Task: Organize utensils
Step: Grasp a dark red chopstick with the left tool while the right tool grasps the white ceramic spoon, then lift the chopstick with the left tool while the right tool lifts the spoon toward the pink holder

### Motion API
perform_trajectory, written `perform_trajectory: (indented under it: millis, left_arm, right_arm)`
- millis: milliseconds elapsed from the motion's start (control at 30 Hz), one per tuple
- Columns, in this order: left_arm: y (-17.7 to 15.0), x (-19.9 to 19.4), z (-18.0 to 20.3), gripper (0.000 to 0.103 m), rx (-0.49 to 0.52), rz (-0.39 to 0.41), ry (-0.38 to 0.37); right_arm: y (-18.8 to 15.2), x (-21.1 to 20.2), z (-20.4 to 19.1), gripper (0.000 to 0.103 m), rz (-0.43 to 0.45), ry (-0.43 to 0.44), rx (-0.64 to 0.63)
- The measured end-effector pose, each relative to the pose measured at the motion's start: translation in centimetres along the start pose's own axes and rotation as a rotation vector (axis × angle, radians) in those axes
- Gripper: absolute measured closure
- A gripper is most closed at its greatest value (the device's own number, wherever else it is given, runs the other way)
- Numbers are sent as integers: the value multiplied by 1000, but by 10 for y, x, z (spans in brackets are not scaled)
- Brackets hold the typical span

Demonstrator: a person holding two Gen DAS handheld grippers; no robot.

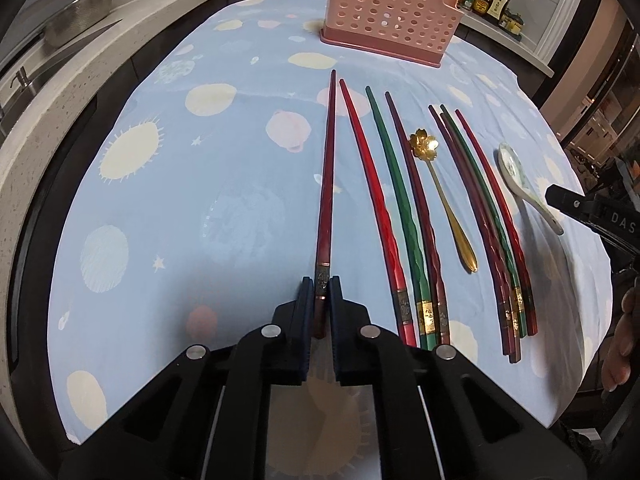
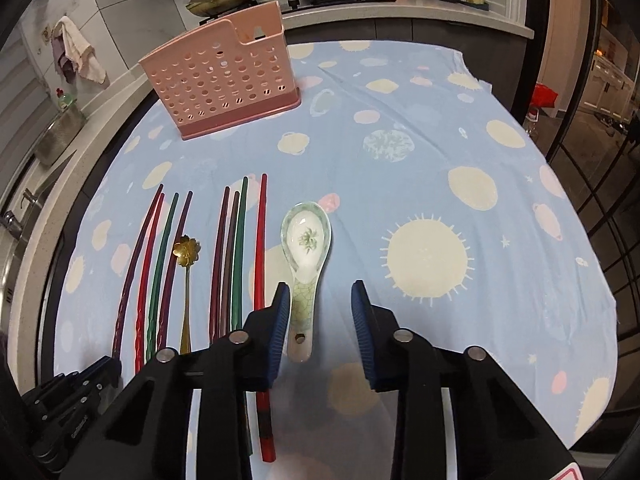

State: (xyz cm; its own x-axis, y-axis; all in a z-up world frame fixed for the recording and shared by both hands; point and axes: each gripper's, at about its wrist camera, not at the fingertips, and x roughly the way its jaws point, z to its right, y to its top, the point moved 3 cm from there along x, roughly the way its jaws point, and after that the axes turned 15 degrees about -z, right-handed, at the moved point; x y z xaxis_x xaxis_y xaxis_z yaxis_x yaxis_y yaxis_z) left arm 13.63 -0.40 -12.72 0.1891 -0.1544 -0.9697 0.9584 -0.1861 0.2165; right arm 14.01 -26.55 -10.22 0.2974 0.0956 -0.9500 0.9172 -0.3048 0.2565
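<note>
Between my left gripper's pads I have the thick banded end of a dark red chopstick; the jaws are closed tight on it, and its thin tip points toward the pink perforated utensil holder at the far end of the blue tablecloth. Beside that chopstick lie red, green and maroon ones in two groups, with a gold flower spoon between them. My right gripper is wide open, holding nothing, and the ceramic soup spoon's crackled handle lies between its fingers, close to the left one.
</note>
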Motion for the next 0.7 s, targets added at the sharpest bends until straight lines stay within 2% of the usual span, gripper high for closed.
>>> perform_trajectory:
  millis: [233,467,700]
  left_arm:
    - [1,1,1,95,2,2,3]
    - [3,2,0,95,4,7,3]
    - [2,2,1,95,5,14,2]
  right_arm:
    - [-3,22,0,91,-57,33,5]
    - [-3,26,-4,91,-61,65,1]
    - [-9,30,-8,93,-53,44,-17]
